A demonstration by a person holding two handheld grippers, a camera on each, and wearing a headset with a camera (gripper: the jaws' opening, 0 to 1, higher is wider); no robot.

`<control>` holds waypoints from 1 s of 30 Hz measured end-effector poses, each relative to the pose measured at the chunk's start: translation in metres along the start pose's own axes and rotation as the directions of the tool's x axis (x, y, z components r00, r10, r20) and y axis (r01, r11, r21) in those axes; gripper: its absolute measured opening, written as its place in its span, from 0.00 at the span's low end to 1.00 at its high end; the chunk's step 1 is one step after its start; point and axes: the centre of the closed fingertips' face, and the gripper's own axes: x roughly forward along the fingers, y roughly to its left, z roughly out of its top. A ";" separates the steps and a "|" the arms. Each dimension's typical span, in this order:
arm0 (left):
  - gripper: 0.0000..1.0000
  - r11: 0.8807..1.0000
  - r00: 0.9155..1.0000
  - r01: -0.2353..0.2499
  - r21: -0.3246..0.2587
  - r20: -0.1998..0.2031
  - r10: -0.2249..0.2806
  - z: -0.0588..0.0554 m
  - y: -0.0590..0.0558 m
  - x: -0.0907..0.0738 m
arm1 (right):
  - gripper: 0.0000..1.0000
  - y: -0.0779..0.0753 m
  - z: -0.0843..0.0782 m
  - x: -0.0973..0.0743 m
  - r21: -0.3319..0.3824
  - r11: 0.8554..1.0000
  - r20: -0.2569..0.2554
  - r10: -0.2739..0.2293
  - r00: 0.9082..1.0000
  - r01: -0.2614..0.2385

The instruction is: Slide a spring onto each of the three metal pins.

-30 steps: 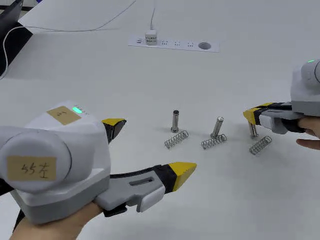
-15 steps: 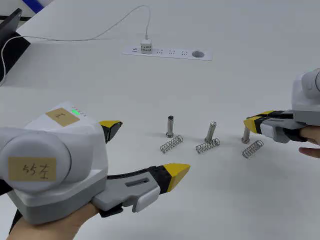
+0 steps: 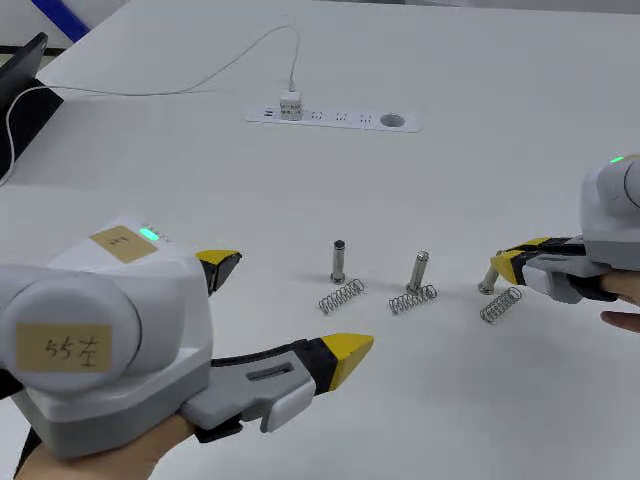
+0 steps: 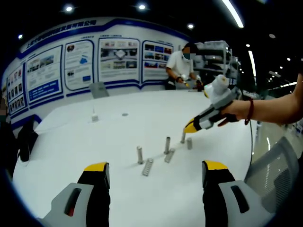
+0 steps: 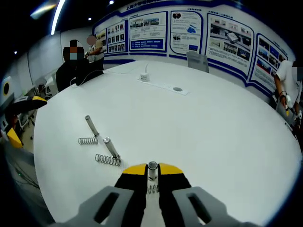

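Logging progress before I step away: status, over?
Left gripper open, hovering. Right gripper shut, tips at right pin. Three springs flat on table, none on pins. Nothing blocking.

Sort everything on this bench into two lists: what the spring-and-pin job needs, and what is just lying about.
For the job:
left pin, middle pin, right pin
left spring, middle spring, right spring, all lying loose on the bench
left gripper, right gripper

Lying about:
power strip
white plug with its cable
dark object at the bench's left edge
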 end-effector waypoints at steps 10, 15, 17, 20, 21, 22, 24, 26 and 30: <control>0.81 1.000 1.000 -0.006 0.028 -0.025 0.007 -0.005 0.000 -0.001 | 0.17 0.003 0.004 -0.002 0.079 0.996 0.031 0.028 0.999 -0.030; 0.78 0.999 0.999 -0.010 0.049 -0.053 0.013 -0.011 0.002 0.000 | 0.24 0.004 0.009 -0.010 0.080 0.996 0.071 0.034 0.997 -0.039; 0.76 0.998 0.997 -0.012 0.069 -0.070 0.017 -0.015 0.004 0.001 | 0.26 0.007 0.011 -0.013 0.080 0.995 0.084 0.048 0.995 -0.055; 0.74 0.991 0.996 -0.027 0.131 -0.076 0.037 -0.017 0.009 0.005 | 0.31 0.012 0.016 -0.018 0.007 0.998 0.109 0.062 0.992 -0.063; 0.74 0.988 0.996 -0.020 0.154 -0.085 0.033 -0.018 0.009 0.007 | 0.32 0.013 0.016 -0.020 -0.006 0.998 0.106 0.065 0.992 -0.065; 0.73 0.988 0.995 -0.020 0.151 -0.091 0.034 -0.019 0.009 0.008 | 0.34 0.014 0.016 -0.021 -0.006 0.998 0.105 0.067 0.992 -0.066; 0.72 0.989 0.995 -0.015 0.145 -0.092 0.028 -0.020 0.010 0.012 | 0.37 0.014 0.016 -0.024 -0.039 0.998 0.102 0.055 0.993 -0.051; 0.70 0.989 0.995 0.001 0.145 -0.097 0.013 -0.021 0.009 0.016 | 0.40 0.016 0.017 -0.027 -0.073 0.996 0.107 0.051 0.993 -0.043; 0.67 0.991 0.994 0.021 0.132 -0.110 -0.007 -0.027 0.010 0.025 | 0.44 0.022 0.017 -0.032 -0.041 0.997 0.128 0.075 0.989 -0.071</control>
